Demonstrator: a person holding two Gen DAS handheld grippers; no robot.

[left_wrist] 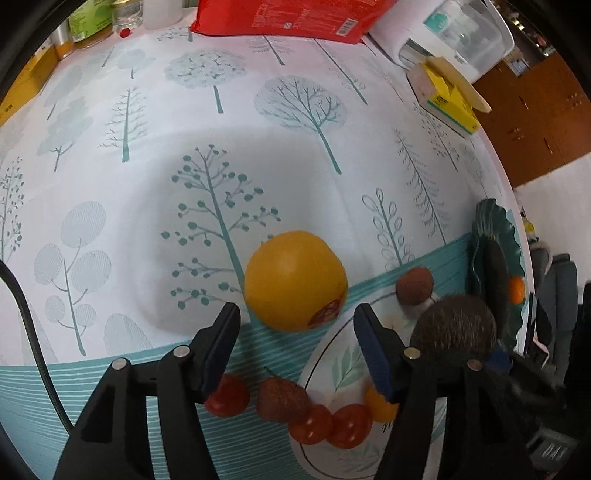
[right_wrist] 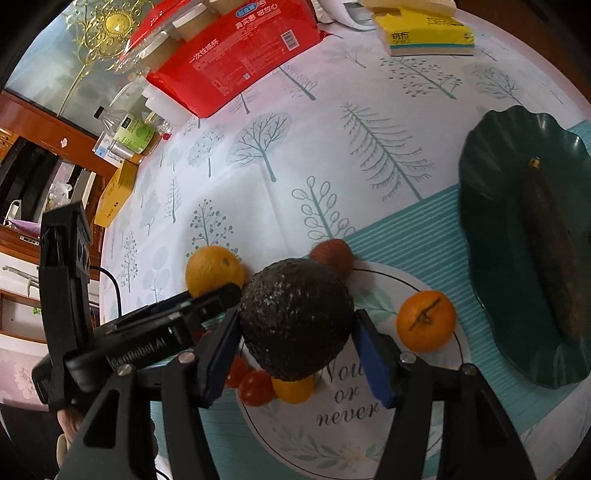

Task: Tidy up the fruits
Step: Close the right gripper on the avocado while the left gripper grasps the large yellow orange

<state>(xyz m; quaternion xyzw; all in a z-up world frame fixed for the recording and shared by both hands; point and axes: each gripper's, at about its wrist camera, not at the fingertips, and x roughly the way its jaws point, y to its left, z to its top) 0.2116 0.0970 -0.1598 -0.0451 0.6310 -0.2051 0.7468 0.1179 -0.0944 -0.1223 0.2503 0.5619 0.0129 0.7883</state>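
Note:
My right gripper [right_wrist: 295,332] is shut on a dark avocado [right_wrist: 297,319] and holds it above the white printed plate [right_wrist: 369,424]; the avocado also shows in the left wrist view [left_wrist: 456,326]. My left gripper [left_wrist: 295,332] is open just short of a yellow-orange fruit [left_wrist: 295,280] on the tablecloth, seen too in the right wrist view [right_wrist: 212,272]. A mandarin [right_wrist: 425,320] lies on the white plate [left_wrist: 332,373]. Cherry tomatoes [left_wrist: 330,424], a small yellow tomato [right_wrist: 292,389] and lychees [left_wrist: 282,400] [right_wrist: 332,255] lie at the plate's edge. A dark green plate [right_wrist: 491,192] holds a long dark fruit [right_wrist: 550,254].
A red package [right_wrist: 236,55], a yellow tissue box [right_wrist: 424,35], bottles [right_wrist: 136,134] and a white appliance [left_wrist: 454,33] stand at the table's far side. A black cable [left_wrist: 33,332] runs at the left. The table edge lies beyond the green plate [left_wrist: 484,225].

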